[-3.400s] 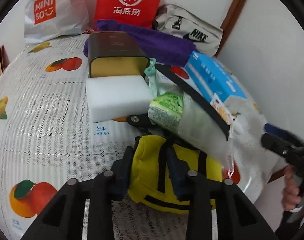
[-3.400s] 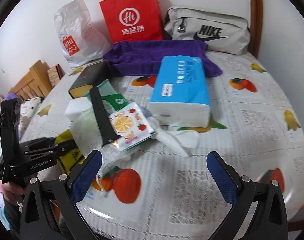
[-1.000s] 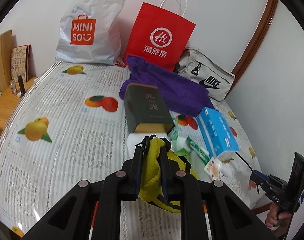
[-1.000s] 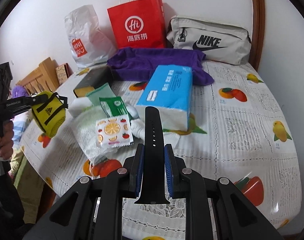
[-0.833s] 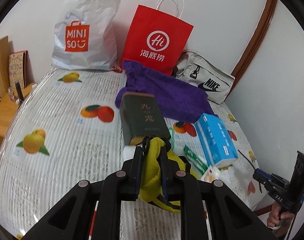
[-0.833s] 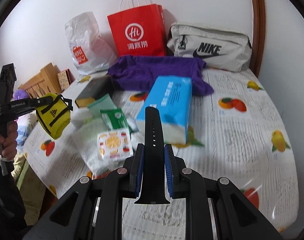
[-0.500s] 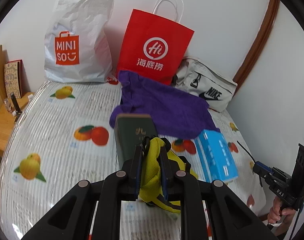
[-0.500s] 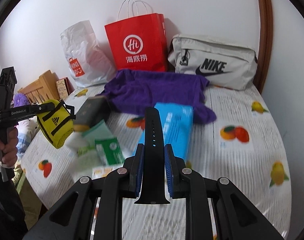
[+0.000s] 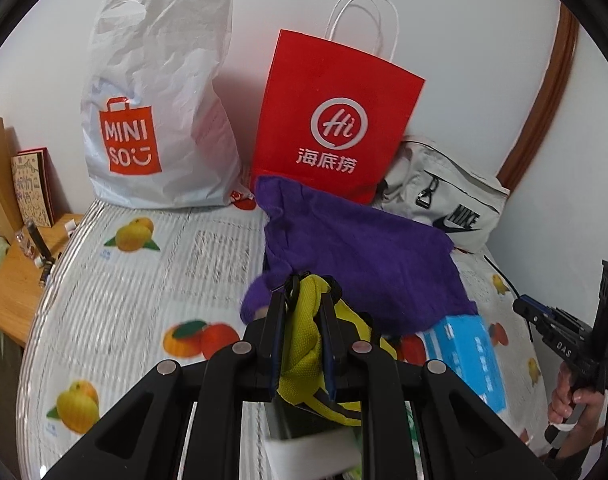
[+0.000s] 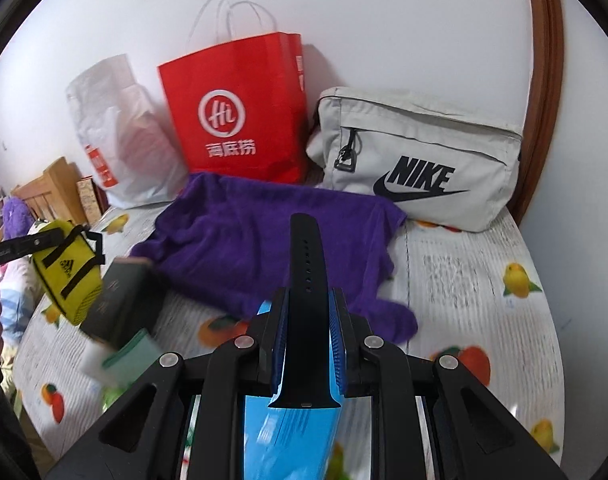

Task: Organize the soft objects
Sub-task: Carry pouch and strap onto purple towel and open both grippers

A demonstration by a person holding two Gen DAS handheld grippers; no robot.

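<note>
My left gripper [image 9: 301, 300] is shut on a small yellow pouch with black straps [image 9: 304, 344], held in the air above the table; the same yellow pouch [image 10: 65, 268] hangs at the left of the right wrist view. My right gripper [image 10: 308, 300] is shut on a black watch strap [image 10: 306, 264] that stands up between its blue pads. Straight ahead lies a purple towel [image 9: 360, 260] [image 10: 271, 240]. Behind it stand a red paper bag [image 9: 336, 120] [image 10: 239, 112], a white Miniso bag [image 9: 155, 92] and a grey Nike pouch [image 10: 420, 160].
A blue tissue pack [image 9: 472, 352] [image 10: 287, 432] lies below the grippers, with a dark box [image 10: 119, 300] and green packets [image 10: 131, 352] to its left. The fruit-print tablecloth [image 9: 115, 292] covers the table. A wooden shelf [image 9: 15, 272] stands at the left, a wall behind.
Both grippers have moved forward and slightly up toward the bags at the wall, each keeping its hold. The towel and bags loom larger; the box, sponge and packets have slid under the fingers.
</note>
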